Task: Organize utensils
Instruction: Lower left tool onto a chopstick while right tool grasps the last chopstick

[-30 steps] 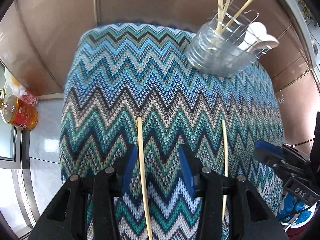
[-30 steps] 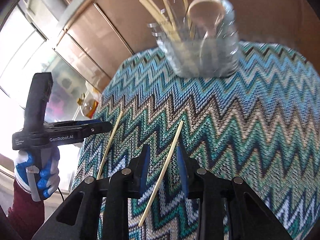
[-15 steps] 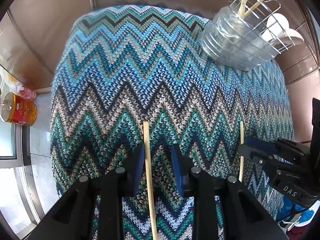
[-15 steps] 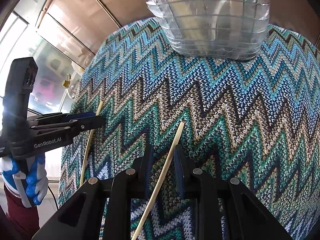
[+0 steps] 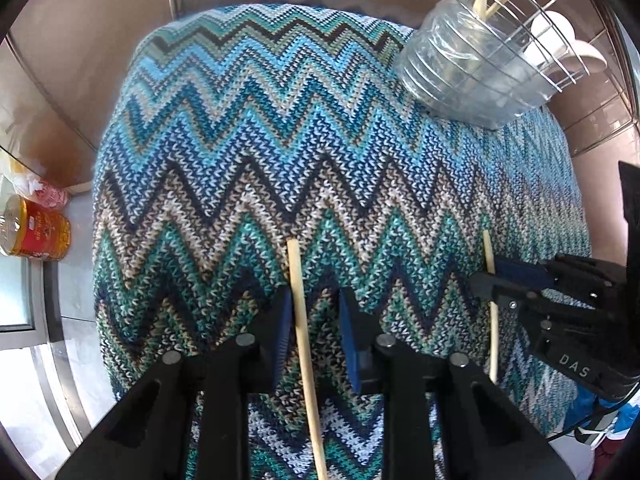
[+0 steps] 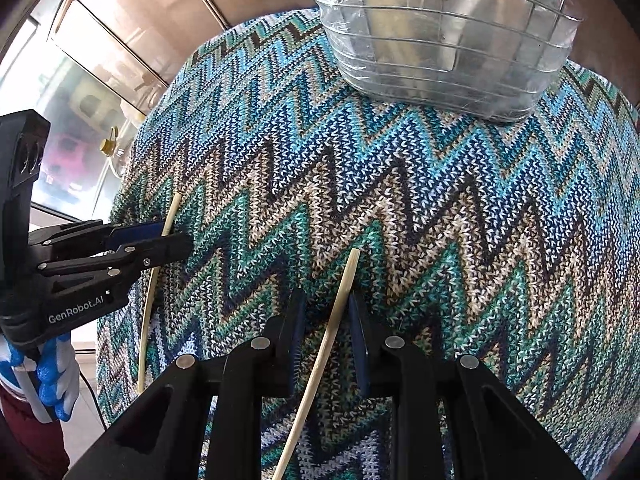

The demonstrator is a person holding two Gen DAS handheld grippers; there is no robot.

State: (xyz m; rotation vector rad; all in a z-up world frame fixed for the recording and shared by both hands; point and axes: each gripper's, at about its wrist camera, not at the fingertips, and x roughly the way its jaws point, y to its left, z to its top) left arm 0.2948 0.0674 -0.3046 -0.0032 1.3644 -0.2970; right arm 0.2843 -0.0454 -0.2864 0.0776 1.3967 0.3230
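left gripper [image 5: 313, 322]: spread astride chopstick [image 5: 304, 344] | right gripper [image 6: 325, 330]: spread astride second chopstick [image 6: 328, 344] | basket [image 6: 448, 52]: 1 o'clock on cloth [image 6: 440, 208]

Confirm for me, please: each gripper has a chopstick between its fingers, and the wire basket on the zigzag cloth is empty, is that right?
Not quite: the basket is not empty. The left wrist view shows chopsticks and pale spoons standing in it. The rest holds: the left gripper and the right gripper each have a chopstick between their fingers, and the basket sits on the zigzag cloth.
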